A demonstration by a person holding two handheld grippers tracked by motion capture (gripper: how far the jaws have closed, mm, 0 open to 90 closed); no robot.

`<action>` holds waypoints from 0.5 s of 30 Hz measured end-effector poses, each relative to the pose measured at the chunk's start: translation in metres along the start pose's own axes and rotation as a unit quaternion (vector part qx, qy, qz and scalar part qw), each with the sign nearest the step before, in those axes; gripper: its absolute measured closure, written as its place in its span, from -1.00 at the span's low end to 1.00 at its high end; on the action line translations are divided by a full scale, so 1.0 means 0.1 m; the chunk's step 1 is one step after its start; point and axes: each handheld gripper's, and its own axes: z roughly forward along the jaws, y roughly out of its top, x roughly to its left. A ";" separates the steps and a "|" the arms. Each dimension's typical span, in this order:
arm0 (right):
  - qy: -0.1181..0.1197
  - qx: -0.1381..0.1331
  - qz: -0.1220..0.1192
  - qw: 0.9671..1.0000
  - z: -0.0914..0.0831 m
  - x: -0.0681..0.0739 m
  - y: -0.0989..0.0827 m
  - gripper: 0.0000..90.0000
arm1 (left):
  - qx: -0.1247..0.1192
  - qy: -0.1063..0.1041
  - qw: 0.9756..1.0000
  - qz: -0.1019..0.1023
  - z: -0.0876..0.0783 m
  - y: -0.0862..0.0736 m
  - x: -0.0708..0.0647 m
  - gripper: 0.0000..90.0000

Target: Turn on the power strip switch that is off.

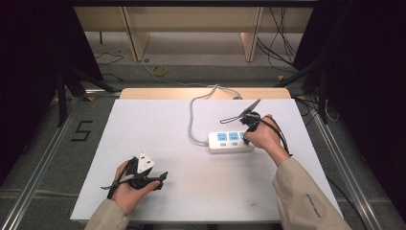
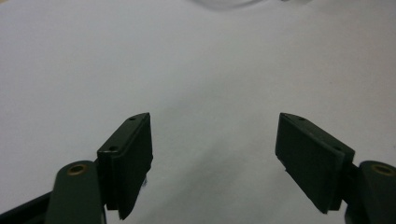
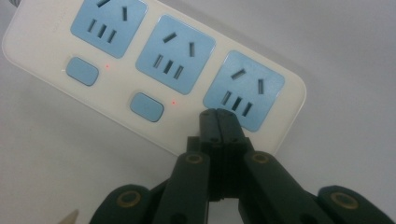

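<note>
Up close, red lights [image 3: 108, 66] beside switches [image 3: 82, 71]

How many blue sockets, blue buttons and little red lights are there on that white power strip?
On the white plastic power strip, where the shut right tool covers the third button's likely spot:
Blue sockets: 3
Blue buttons showing: 2
Red lights showing: 2
Total: 7

A flat white rectangular table [image 1: 158, 139] is carrying my work; a white plastic three-socket power strip with blue faces [image 1: 229, 142] is lying directly on it.
</note>
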 end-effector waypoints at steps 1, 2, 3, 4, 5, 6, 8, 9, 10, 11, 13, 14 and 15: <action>0.000 0.000 -0.001 1.000 0.00 0.00 0.00 1.00 | 0.002 0.000 1.000 0.002 0.00 0.00 0.00 -0.39; 0.000 0.000 0.001 1.000 0.01 0.00 0.00 1.00 | 0.002 0.000 1.000 0.002 0.00 0.00 0.00 -0.39; -0.002 0.001 0.000 1.000 0.01 0.01 0.00 1.00 | 0.002 -0.001 1.000 0.002 0.00 0.00 0.00 -0.39; -0.002 0.002 0.000 1.000 0.01 0.01 0.00 1.00 | 0.002 -0.001 1.000 0.002 0.00 0.00 0.00 -0.39; -0.004 0.001 -0.003 1.000 0.01 0.01 0.00 1.00 | 0.002 0.000 1.000 0.002 0.00 0.00 0.00 -0.39; -0.007 0.001 -0.003 1.000 0.01 0.02 0.00 1.00 | 0.002 0.000 1.000 0.002 0.00 0.00 0.00 -0.39; -0.006 0.000 -0.003 1.000 0.01 0.02 0.00 1.00 | 0.001 0.000 1.000 0.001 0.00 0.00 0.00 -0.39; -0.006 0.000 -0.003 1.000 0.01 0.02 0.00 1.00 | 0.002 0.000 1.000 0.001 0.00 0.00 0.00 -0.39; -0.005 0.000 -0.003 1.000 0.01 0.02 0.00 1.00 | 0.002 -0.001 1.000 0.002 0.00 0.00 0.00 -0.39; -0.005 0.001 -0.003 1.000 0.01 0.02 0.00 1.00 | 0.002 -0.001 1.000 0.002 0.00 0.00 0.00 -0.39; -0.003 0.003 -0.001 1.000 0.00 0.02 0.00 1.00 | 0.000 0.000 1.000 0.000 0.00 0.00 0.00 -0.39; -0.003 0.002 -0.001 1.000 0.00 0.01 0.00 1.00 | 0.000 0.000 1.000 -0.001 0.00 0.00 0.00 -0.39; -0.002 0.002 -0.001 1.000 0.00 0.01 0.00 1.00 | 0.000 0.000 1.000 -0.001 0.00 0.00 0.00 -0.39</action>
